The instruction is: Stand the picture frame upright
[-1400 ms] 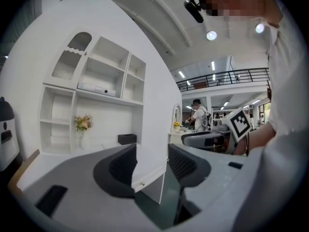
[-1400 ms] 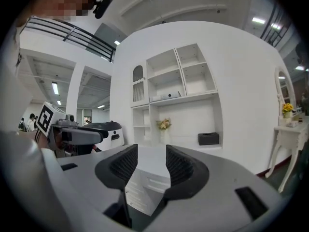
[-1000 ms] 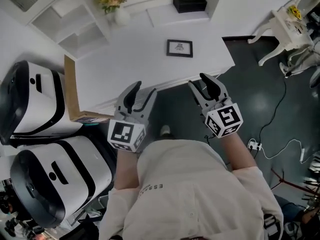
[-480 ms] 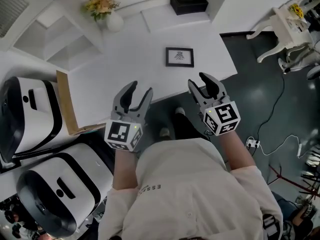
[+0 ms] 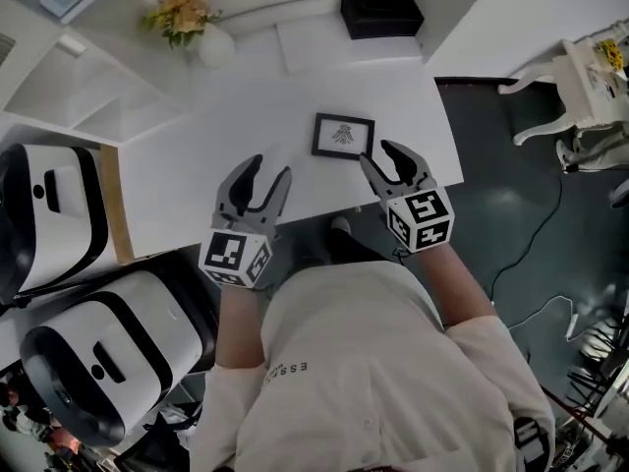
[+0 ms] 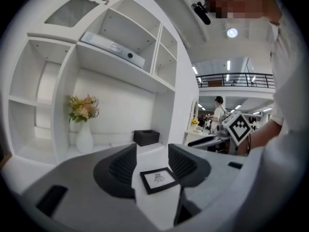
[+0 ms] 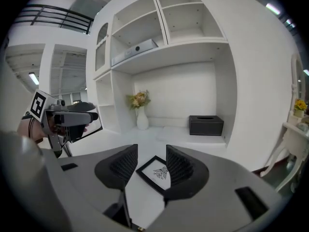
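Observation:
A small black picture frame point(image 5: 343, 135) with a white print lies flat on the white table point(image 5: 216, 155) near its front edge; it also shows as the frame point(image 6: 157, 179) between the left jaws and as the frame point(image 7: 155, 172) between the right jaws. My right gripper point(image 5: 382, 160) is open, its tips just short of the frame's front right corner. My left gripper point(image 5: 265, 173) is open over the table's front edge, to the frame's left and clear of it. Neither holds anything.
A white vase of flowers point(image 5: 201, 32) and a black box point(image 5: 381, 13) stand at the back of the table under white shelves point(image 6: 120, 42). White and black machines point(image 5: 59, 214) and a cardboard sheet point(image 5: 109, 205) sit to the left. Dark floor point(image 5: 501, 165) lies right.
Both grippers have advanced toward the table. The right one now reaches the frame's near corner; the left one is over the table edge. Jaws stayed open.

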